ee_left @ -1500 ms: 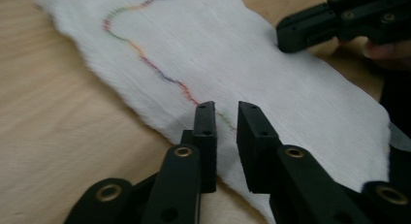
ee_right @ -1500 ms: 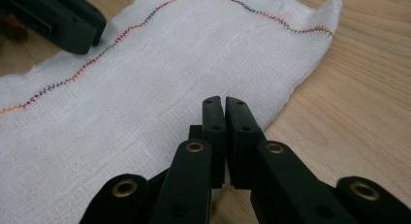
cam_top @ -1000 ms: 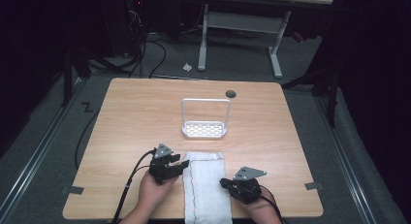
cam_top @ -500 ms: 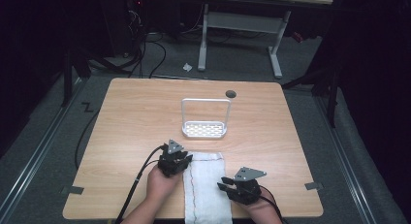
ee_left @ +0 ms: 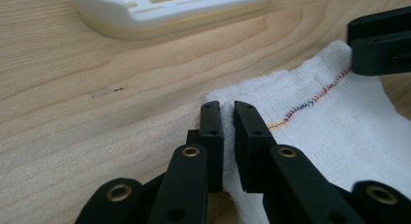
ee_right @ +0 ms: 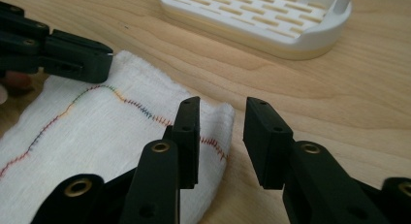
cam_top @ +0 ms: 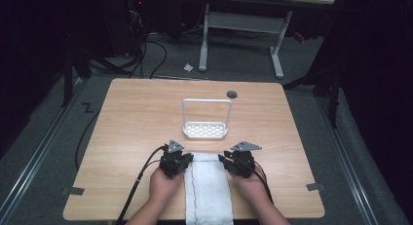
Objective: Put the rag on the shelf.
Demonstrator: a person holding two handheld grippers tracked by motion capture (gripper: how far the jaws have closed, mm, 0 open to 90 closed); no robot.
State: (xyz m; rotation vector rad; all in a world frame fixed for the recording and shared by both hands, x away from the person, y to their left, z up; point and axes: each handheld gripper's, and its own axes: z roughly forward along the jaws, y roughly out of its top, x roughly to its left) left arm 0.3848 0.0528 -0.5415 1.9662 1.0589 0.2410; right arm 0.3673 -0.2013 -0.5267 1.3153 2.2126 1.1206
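White cloth [cam_top: 208,191], folded into a long strip, lies at the middle of the bench's [cam_top: 126,132] near edge and hangs a little over it; a wavy line of coloured stitching runs along its length. Its weave looks loose and gauzy, so it will likely crumple rather than hold shape.

At the strip's far end, the left gripper [ee_left: 227,129] has its fingers nearly closed, pinching a fold of the cloth's left far corner between them. The right gripper [ee_right: 220,136] sits at the right far corner with its fingers well apart: one rests on top of the cloth, the other stands clear over bare wood, and nothing is held yet.

The step in hand looks like taking both far corners. To do it well, the right fingers should straddle the cloth's edge and close on every layer, matching the left pinch, before either hand lifts.

Farther off, near the bench's middle, stands a white slotted tray with a tall hoop handle [cam_top: 205,130]; a dark grommet hole [cam_top: 232,94] lies near the far edge.
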